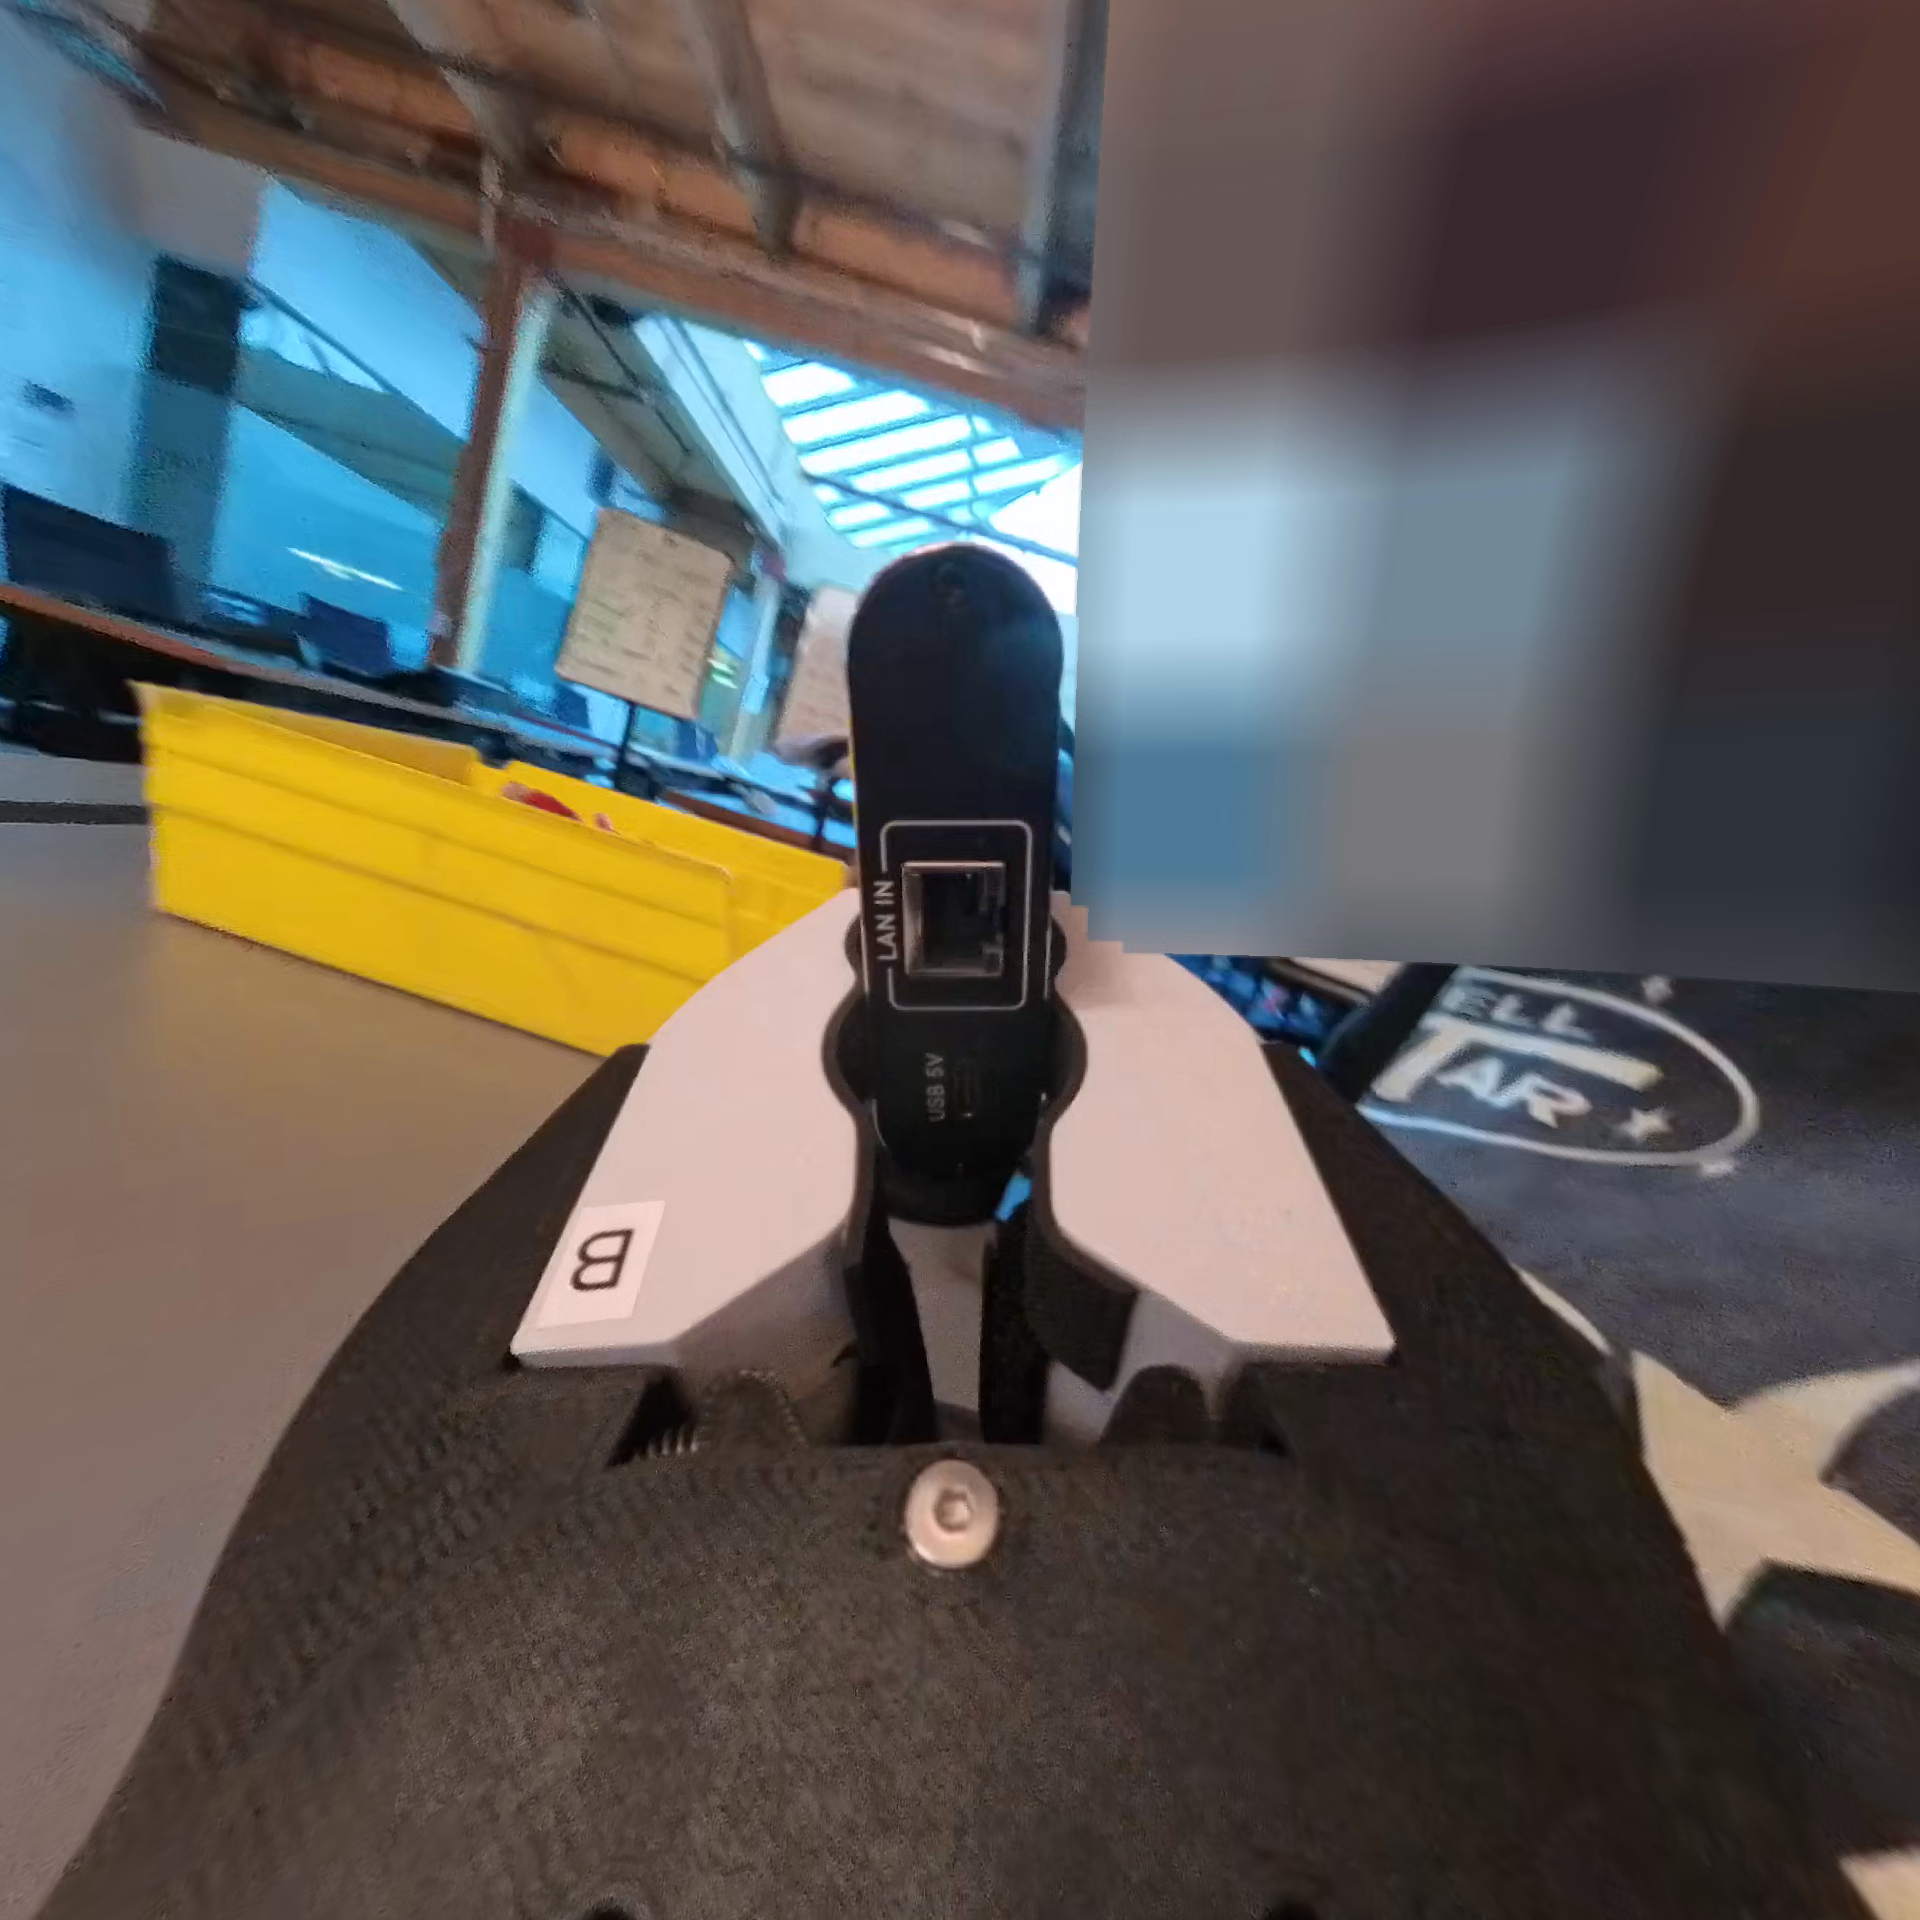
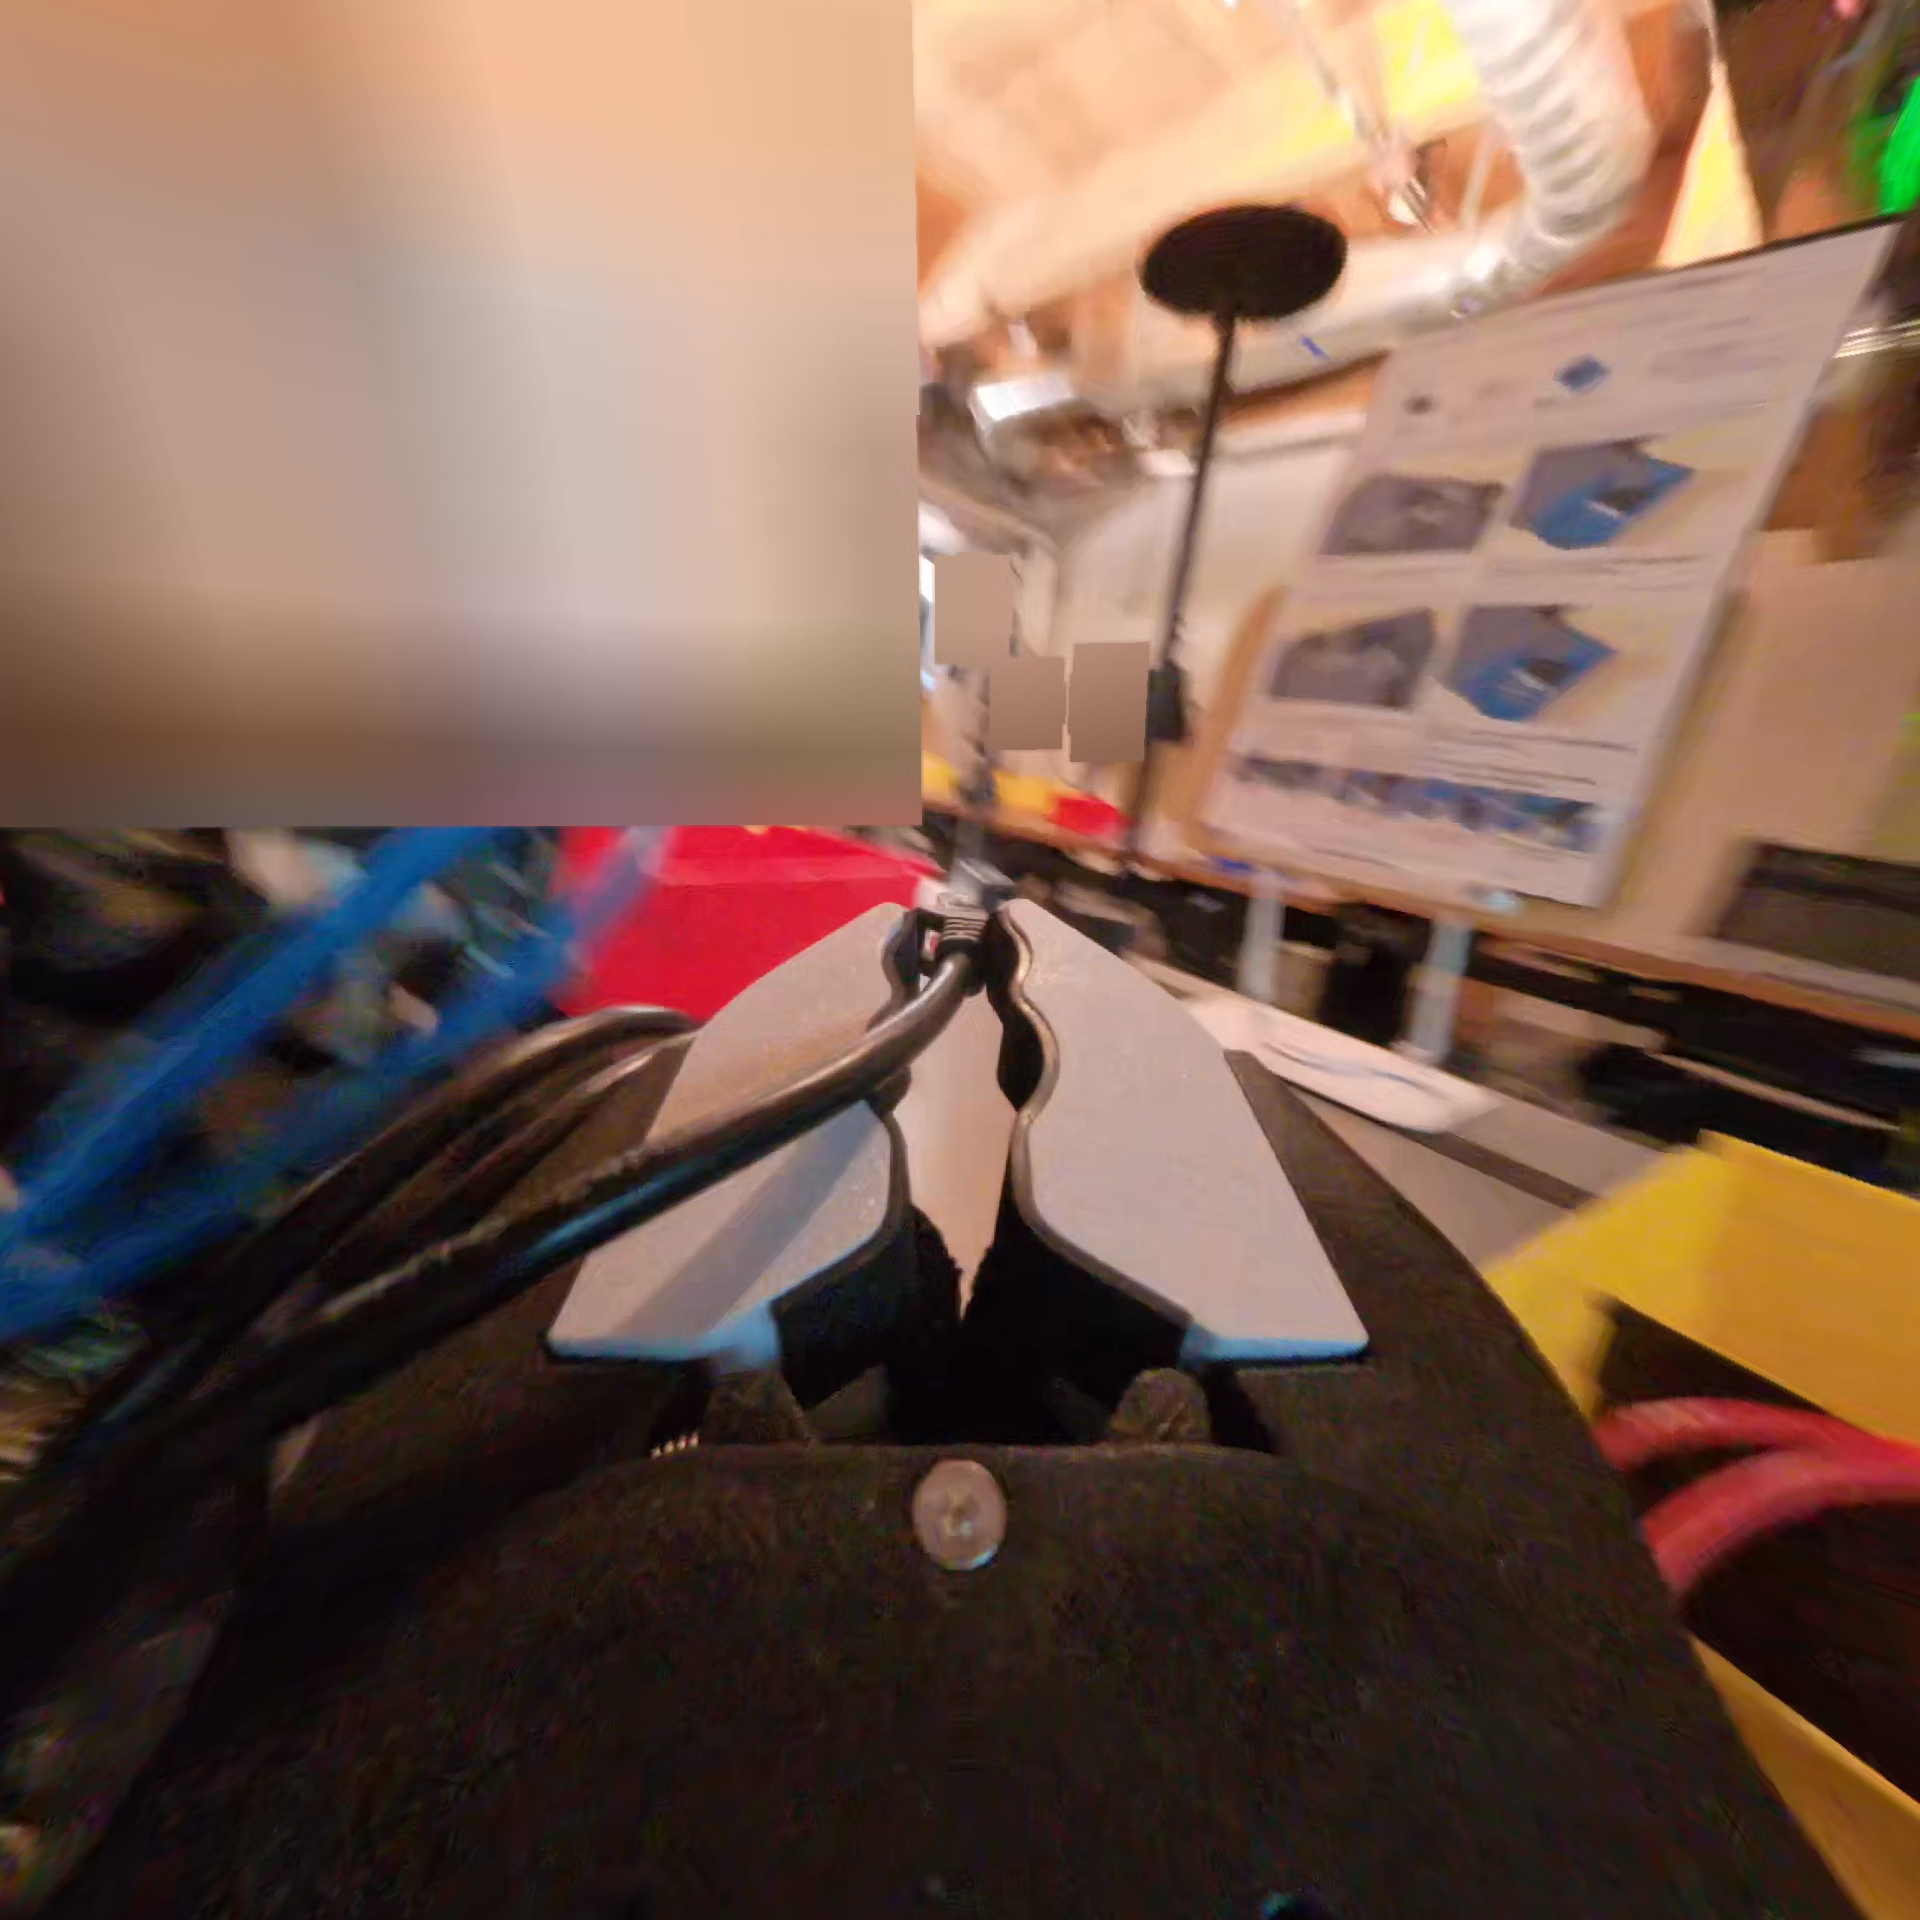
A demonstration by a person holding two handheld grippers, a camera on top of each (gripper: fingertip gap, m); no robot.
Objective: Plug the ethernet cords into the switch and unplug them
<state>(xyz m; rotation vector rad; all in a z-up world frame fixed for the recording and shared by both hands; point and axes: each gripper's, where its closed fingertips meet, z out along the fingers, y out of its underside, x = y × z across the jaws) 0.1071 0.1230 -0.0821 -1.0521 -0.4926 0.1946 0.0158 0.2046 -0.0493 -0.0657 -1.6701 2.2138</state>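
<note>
Two grippers, each holding one thing. On the left gripper point(image 1: 951, 1049) the grey fingers point(image 1: 727, 1122) are clamped on one black switch point(image 1: 951, 831), which stands upright with a single empty network port point(image 1: 953, 920) facing the camera, above the grey table point(image 1: 208, 1143). One yellow bin point(image 1: 416, 873) sits beyond. The right gripper point(image 2: 961, 940) pinches one black ethernet cord point(image 2: 790, 1081) just behind its plug point(image 2: 971, 894) — the cable loops back leftward. Red cords point(image 2: 1766, 1486) lie in a yellow bin point(image 2: 1766, 1247) at right — their number unclear.
</note>
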